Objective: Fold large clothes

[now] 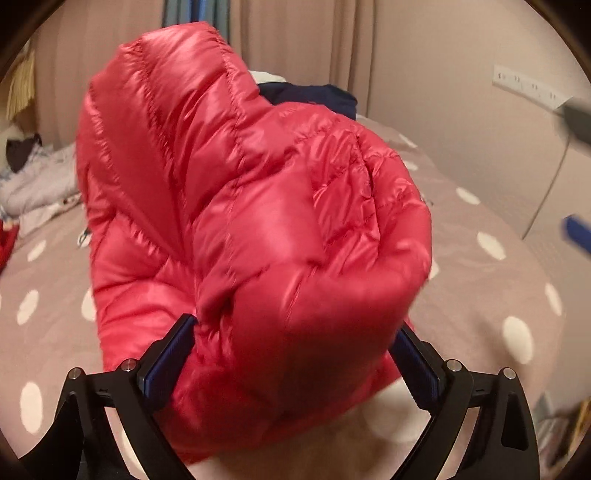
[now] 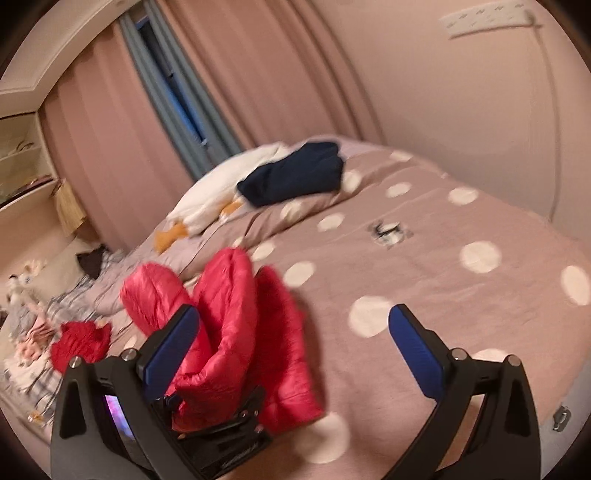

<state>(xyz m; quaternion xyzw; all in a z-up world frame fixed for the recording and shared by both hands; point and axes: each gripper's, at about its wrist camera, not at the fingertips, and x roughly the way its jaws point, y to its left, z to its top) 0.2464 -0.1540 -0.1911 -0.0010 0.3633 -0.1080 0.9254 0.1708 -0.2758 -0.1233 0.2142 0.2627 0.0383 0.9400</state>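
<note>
The left hand-held gripper [image 1: 295, 354] is clamped on a bunched fold of the red puffer jacket [image 1: 251, 206], both blue pads pressing into the shiny quilted fabric from either side. The jacket balloons up and away from the fingers, filling most of the left wrist view, and is held off the bed. Its long axis runs straight ahead of the left hand-held gripper, the far end rising toward the curtains, the near end hanging past the fingers.

Over on the right wrist view, the right hand-held gripper [image 2: 293, 350] is spread wide with nothing between its pads. The jacket [image 2: 229, 332] sits ahead and to the left of it, partly behind its left finger, well clear of the right finger; the left hand-held gripper's black body shows at the jacket's near end, low in that view. From here the jacket stands as padded lobes pointing away, toward the pillows.

Beneath it all is the bed [image 2: 461, 302], covered in a mauve sheet with white dots. Far ahead of the right hand-held gripper, a dark navy garment [image 2: 295, 173] lies on a white pillow [image 2: 221, 188]. Off to the left, a small red item [image 2: 79, 345] rests among rumpled striped bedding [image 2: 55, 332]. Pinkish curtains [image 2: 266, 66] hang behind, and a white power strip [image 2: 487, 18] is on the wall up to the right.
</note>
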